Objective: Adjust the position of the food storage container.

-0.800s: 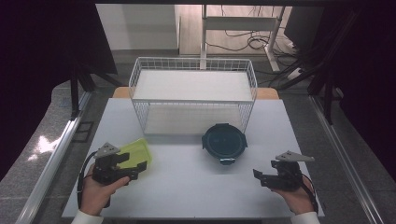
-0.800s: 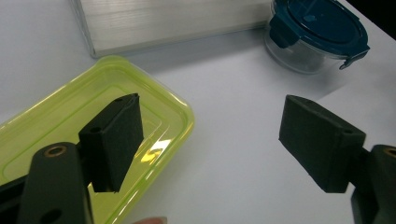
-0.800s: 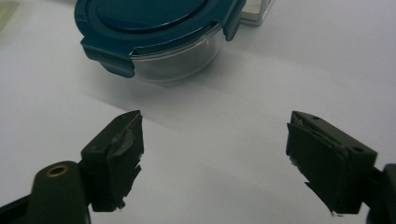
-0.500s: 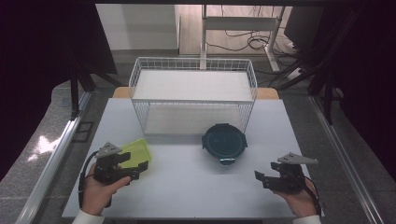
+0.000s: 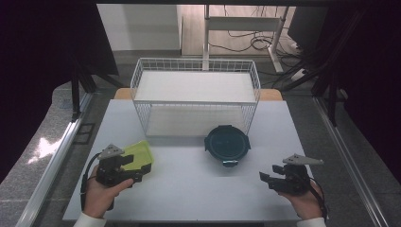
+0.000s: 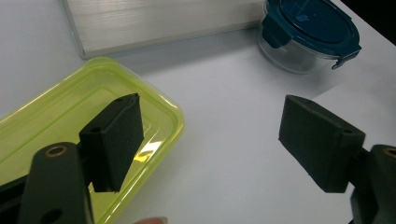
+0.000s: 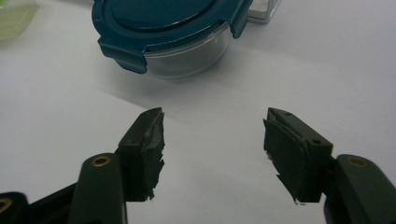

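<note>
A yellow-green shallow plastic container lies on the white table at the front left. My left gripper is at its near edge, open; one jaw hovers over the container and the other over bare table, with nothing gripped by the left gripper. A round clear container with a dark teal clip lid stands near the middle. My right gripper is at the front right, open and empty. In the right gripper view its jaws point at the round container, a short way off.
A white wire basket with a white board in it stands at the back middle of the table. The board's edge lies just beyond the green container. Dark floor and cables surround the table.
</note>
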Tool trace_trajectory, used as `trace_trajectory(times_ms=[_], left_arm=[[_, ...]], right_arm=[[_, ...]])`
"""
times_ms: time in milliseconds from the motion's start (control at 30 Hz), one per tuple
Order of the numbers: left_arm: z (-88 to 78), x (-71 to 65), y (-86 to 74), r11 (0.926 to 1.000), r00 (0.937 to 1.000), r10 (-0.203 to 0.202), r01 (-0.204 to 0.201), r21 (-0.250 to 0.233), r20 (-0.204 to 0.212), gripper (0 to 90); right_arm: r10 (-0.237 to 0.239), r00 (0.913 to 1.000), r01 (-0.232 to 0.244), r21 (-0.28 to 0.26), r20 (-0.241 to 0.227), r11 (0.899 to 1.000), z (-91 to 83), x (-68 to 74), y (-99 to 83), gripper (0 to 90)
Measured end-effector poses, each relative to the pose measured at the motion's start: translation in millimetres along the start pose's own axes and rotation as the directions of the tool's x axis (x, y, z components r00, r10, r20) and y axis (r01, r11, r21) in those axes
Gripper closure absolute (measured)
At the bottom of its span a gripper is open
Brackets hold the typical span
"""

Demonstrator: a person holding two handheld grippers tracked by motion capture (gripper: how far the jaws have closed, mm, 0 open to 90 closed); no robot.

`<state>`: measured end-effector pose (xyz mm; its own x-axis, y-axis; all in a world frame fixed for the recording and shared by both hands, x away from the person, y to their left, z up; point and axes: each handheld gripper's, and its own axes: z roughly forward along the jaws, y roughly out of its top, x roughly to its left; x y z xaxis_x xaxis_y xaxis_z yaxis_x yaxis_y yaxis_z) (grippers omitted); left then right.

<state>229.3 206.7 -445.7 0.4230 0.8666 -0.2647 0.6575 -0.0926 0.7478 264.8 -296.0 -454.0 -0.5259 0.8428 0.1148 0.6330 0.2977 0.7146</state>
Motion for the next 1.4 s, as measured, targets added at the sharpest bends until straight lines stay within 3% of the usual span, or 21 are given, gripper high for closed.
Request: trace_trajectory(times_ms=[133, 467, 700, 800, 867, 1200, 1400], left_arm=[[-0.2, 0.5, 1.0, 1.0000, 1.0000, 0.000, 0.000, -0.004, -0.001, 22.0], [-4.7, -1.5, -2.7, 1.0000, 1.0000, 0.010, -0.010, 0.000, 0.003, 21.6], [-0.7, 1.2, -4.2, 0.9999, 1.0000, -0.001, 0.001, 0.011, -0.001, 21.6], [4.7, 1.8, -4.5, 0.9996, 1.0000, 0.000, 0.000, 0.027, -0.001, 21.6], [5.4, 1.5, -4.1, 0.9996, 1.0000, -0.001, 0.001, 0.028, -0.001, 21.6], [2.3, 2.9, -5.5, 0.9997, 1.0000, -0.002, 0.002, 0.024, 0.003, 21.6], [3.0, 4.3, -6.3, 0.9997, 1.0000, -0.008, 0.008, 0.025, 0.000, 21.6]], right_arm=[[-0.016, 0.9997, 0.016, 0.014, -0.016, 1.000, -1.1, 0.7, 4.1, 44.2], [-0.017, 0.9997, 0.017, 0.039, -0.020, 0.999, 2.3, 5.7, 10.1, 44.5], [-0.047, 0.9988, 0.048, 0.036, -0.015, 0.998, 4.7, 11.7, 17.6, 44.6], [-0.068, 0.9977, 0.067, 0.047, 0.007, 0.997, 12.2, 12.5, 31.2, 49.2], [-0.074, 0.9972, 0.074, 0.065, -0.003, 0.995, 18.0, 12.6, 38.1, 51.9], [-0.119, 0.9928, 0.117, 0.118, 0.011, 0.986, 38.0, 16.5, 68.3, 54.6], [-0.140, 0.9890, 0.132, 0.134, 0.048, 0.982, 59.3, 6.7, 93.5, 63.8]])
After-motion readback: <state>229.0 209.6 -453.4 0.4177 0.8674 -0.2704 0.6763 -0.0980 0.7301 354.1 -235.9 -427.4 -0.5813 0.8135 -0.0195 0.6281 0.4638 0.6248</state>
